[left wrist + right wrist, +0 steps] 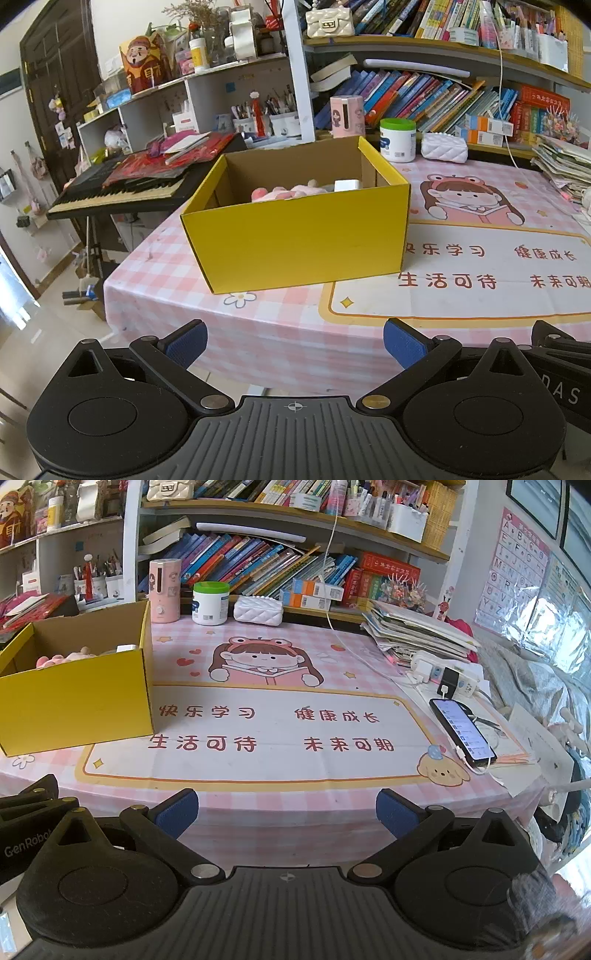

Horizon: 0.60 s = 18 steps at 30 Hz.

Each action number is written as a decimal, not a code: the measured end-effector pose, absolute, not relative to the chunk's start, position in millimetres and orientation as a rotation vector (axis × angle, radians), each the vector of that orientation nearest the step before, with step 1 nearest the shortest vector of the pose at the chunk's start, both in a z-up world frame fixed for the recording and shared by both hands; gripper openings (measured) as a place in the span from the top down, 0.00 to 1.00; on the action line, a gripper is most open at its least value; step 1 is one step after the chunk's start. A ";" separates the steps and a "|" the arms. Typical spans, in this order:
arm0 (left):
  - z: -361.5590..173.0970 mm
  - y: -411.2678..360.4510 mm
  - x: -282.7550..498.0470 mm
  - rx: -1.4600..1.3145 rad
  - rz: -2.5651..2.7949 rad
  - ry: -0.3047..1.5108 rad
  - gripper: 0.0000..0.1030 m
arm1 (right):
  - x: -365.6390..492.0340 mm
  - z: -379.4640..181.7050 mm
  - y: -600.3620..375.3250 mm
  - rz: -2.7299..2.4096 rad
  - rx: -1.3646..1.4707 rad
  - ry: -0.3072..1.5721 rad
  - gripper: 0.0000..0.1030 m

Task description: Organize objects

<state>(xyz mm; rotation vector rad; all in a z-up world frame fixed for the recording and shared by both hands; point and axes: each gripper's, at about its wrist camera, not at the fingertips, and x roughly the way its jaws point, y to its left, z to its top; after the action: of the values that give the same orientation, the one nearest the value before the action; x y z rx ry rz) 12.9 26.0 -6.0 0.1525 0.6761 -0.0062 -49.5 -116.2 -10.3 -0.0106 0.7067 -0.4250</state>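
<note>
Hovering off the table edge: left gripper (295, 343) and right gripper (286, 812), both spread, empty. Yellow box (303, 240) on tablecloth (258, 812), holding pink plush (284, 192). Risk: a careless reach toward the charging phone (461, 731) could snag its cable.

Shelves: crowded bookshelves (258, 554) fill the upper frame.
Table: pink checked tablecloth (369, 664) at centre.
Left: dark door (55, 74), keyboard (122, 192), pale floor (44, 332).
Right: alphabet poster (513, 568).
</note>
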 end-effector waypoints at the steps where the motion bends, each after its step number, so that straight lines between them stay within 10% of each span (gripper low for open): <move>1: -5.6 26.0 12.3 0.151 -0.008 0.673 0.01 | -49.4 -10.4 -116.2 -0.427 -0.013 0.707 0.00; 18: -6.1 28.8 16.7 0.154 0.009 0.680 0.00 | -44.8 -12.1 -114.2 -0.413 -0.015 0.722 0.00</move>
<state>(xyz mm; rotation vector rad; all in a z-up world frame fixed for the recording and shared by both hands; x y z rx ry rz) 16.7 28.8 -6.1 0.1540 0.6802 0.0090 -44.8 -114.2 -12.1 -0.0151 0.7222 -0.4125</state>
